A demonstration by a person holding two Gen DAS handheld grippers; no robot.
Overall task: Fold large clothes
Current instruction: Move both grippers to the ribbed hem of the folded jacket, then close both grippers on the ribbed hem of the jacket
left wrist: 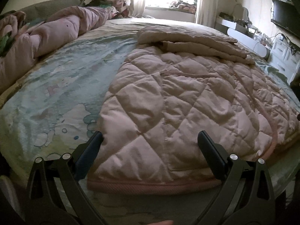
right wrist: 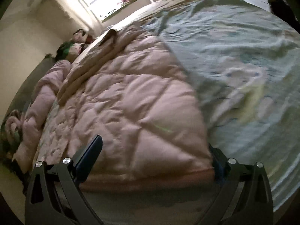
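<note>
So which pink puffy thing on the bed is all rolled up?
The pink bedding bundle along the bed's far-left side is rolled up. The pink quilted coat lies spread flat, right before the open left gripper.

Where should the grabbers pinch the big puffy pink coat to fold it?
Probably at the pink ribbed hem, the edge nearest both grippers. The quilted coat lies flat on the bed sheet, so its puffy middle gives nothing to pinch. Come from the near side, low along the bed, with the left gripper and right gripper open at the hem's corners.
</note>
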